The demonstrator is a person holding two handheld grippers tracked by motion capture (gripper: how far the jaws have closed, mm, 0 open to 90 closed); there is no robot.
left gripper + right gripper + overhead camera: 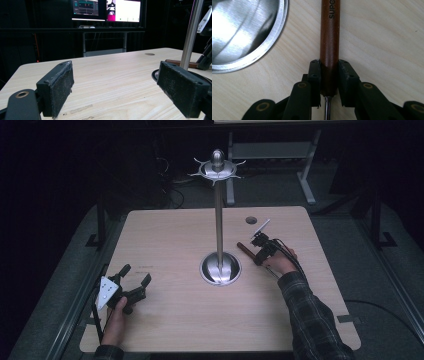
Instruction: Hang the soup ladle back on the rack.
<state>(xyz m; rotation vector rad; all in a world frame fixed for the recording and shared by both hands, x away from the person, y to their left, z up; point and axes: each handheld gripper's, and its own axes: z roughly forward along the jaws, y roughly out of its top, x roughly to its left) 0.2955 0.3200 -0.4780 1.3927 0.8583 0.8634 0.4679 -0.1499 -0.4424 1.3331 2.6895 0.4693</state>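
A brown wooden handle of a utensil lies flat on the table, just right of the metal stand's round base. My right gripper is shut on it. In the right gripper view both pads clamp the handle near its end, and a thin metal shank runs back between the jaws. The stand's pole rises to a hooked crown. My left gripper rests at the table's front left, open with nothing between its pads.
A round grommet hole sits in the table behind the right gripper. The stand's shiny base lies close to the left of the handle. Lit monitors stand beyond the table's far edge.
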